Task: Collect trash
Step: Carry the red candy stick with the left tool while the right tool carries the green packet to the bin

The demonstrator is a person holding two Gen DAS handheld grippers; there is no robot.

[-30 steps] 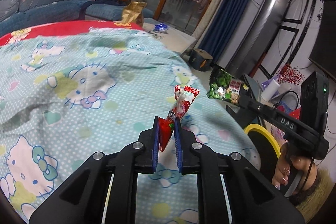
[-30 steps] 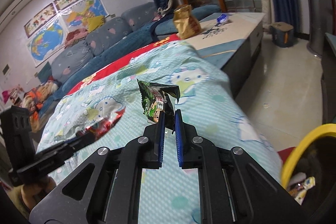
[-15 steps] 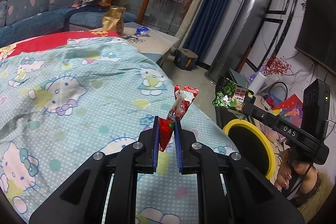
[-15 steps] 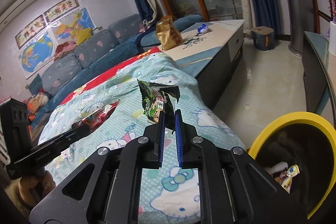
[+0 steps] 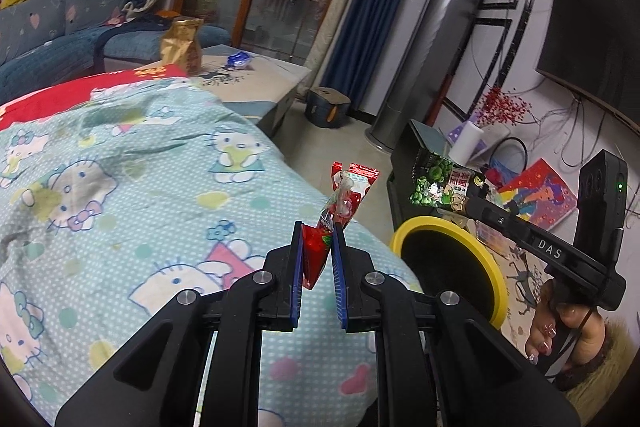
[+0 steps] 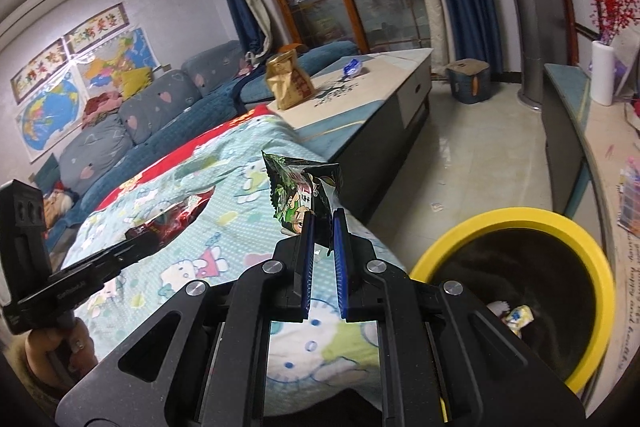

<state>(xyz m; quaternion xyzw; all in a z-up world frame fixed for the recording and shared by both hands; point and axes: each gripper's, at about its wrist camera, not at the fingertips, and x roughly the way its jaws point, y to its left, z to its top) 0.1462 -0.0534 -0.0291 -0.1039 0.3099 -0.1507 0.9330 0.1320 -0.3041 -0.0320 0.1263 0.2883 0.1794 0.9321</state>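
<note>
Left wrist view: your left gripper [image 5: 317, 233] clenched the red wrapper [image 5: 340, 203] at centre frame; your right gripper [image 6: 321, 219] pinched the green snack bag [image 6: 298, 193]. Yellow-rimmed bin [image 5: 440, 227] sat lower right, beside the cartoon-print blanket [image 5: 132, 195]. Only the right wrist view showed trash inside the bin. Bin appeared nearer than a second earlier.

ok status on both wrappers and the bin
Left hand-held gripper shut on red wrapper. Right hand-held gripper shut on green wrapper. Yellow-rimmed bin nearby, path looks clear.
</note>
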